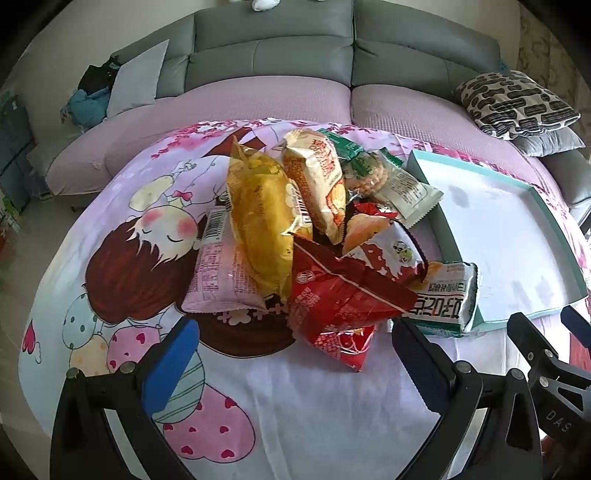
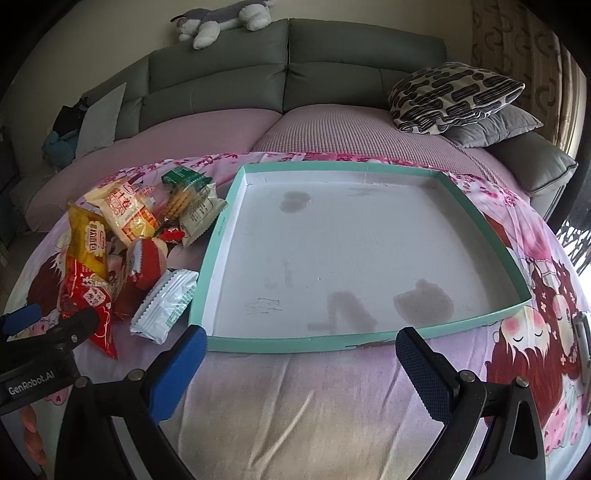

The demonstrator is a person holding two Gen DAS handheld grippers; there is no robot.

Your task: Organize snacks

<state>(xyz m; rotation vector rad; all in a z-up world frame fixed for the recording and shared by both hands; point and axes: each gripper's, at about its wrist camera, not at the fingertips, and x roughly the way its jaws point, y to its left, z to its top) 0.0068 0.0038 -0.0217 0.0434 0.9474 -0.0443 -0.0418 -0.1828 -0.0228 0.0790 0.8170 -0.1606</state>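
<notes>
A heap of snack packets lies on the cartoon-print cloth: a yellow bag (image 1: 258,218), an orange-and-cream pack (image 1: 317,177), a crumpled red bag (image 1: 332,295), a pink packet (image 1: 218,273) and a white packet (image 1: 448,295) leaning on the tray's corner. The same heap (image 2: 125,251) appears at the left of the right wrist view. A shallow teal-rimmed tray (image 2: 480,221) with a bare white floor sits to the right of it. My left gripper (image 1: 291,332) is open just short of the red bag. My right gripper (image 2: 301,343) is open at the tray's near rim. Neither holds anything.
A grey sofa (image 2: 288,74) with a pink cover runs behind the table, with patterned and grey cushions (image 2: 454,96) at right and a plush toy (image 2: 221,22) on its back. The other gripper (image 1: 546,350) shows at the right edge of the left wrist view.
</notes>
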